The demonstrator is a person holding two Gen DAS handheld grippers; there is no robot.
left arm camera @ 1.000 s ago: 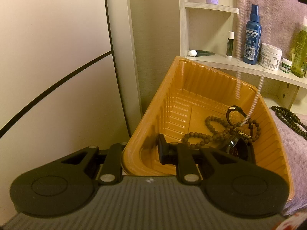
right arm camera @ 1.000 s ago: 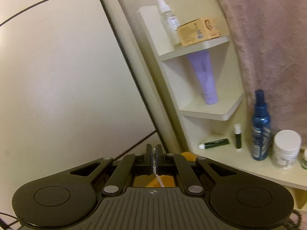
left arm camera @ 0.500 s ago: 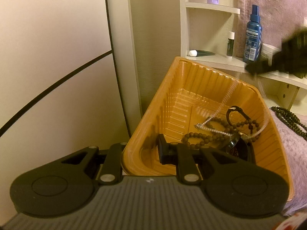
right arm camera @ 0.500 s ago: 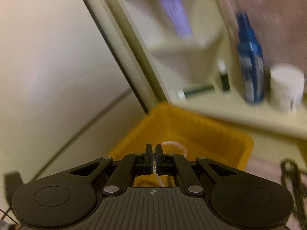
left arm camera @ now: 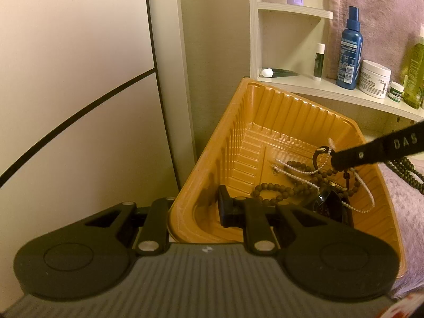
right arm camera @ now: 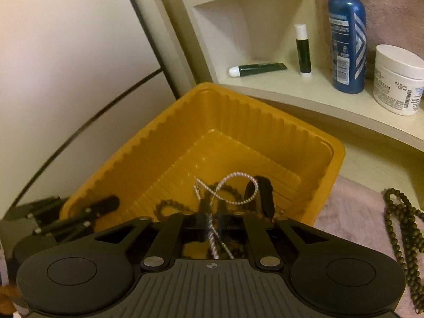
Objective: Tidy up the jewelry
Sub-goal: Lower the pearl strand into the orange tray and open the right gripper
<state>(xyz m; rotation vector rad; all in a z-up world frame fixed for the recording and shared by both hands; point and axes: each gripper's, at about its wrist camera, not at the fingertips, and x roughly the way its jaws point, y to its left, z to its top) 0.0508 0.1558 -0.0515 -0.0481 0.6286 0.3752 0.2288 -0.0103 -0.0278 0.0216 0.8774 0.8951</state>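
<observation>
An orange ribbed plastic tray (left arm camera: 238, 122) stands tilted against the wall. My left gripper (left arm camera: 196, 209) is shut on its near wall, one finger outside and one inside. In the tray lie a brown bead bracelet (left arm camera: 275, 194), a black watch (left arm camera: 328, 204) and a white pearl chain (left arm camera: 299, 171). My right gripper (right arm camera: 212, 213) is low over the tray (right arm camera: 159, 145). Its jaws are opening, and the pearl chain (right arm camera: 238, 179) runs loosely through the gap between them and coils over the beads. One of its black fingers (left arm camera: 371, 152) reaches in from the right in the left wrist view.
A dark green bead necklace (right arm camera: 402, 233) lies on the pink towel (right arm camera: 352, 212) right of the tray. The shelf behind holds a blue spray bottle (right arm camera: 347, 42), a white cream jar (right arm camera: 397, 79), a lip balm stick (right arm camera: 303, 50) and a green tube (right arm camera: 259, 68). A pale wall panel is at left.
My right gripper came down from high above into the tray, bringing the pearl chain onto the beads, and its jaws have parted. The left gripper and tray have not moved.
</observation>
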